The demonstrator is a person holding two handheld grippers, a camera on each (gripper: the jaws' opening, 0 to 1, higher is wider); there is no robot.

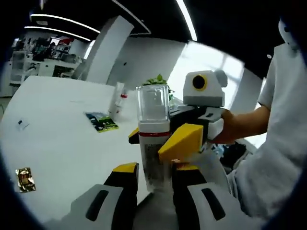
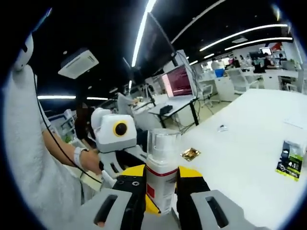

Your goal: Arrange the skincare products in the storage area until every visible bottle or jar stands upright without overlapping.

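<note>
Between our left gripper's (image 1: 150,168) yellow-tipped jaws stands a white spray bottle with a red band and clear plastic cap (image 1: 154,139), pinched upright above the white table (image 1: 62,139). Our right gripper (image 2: 160,184) clamps the same bottle from three o'clock, a green sachet (image 1: 101,121) lying at ten o'clock.

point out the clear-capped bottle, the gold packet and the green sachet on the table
clear-capped bottle (image 1: 153,139), left gripper view, white body below the red band
gold packet (image 1: 25,179), left gripper view, its middle
green sachet (image 1: 101,121), left gripper view, its middle
</note>
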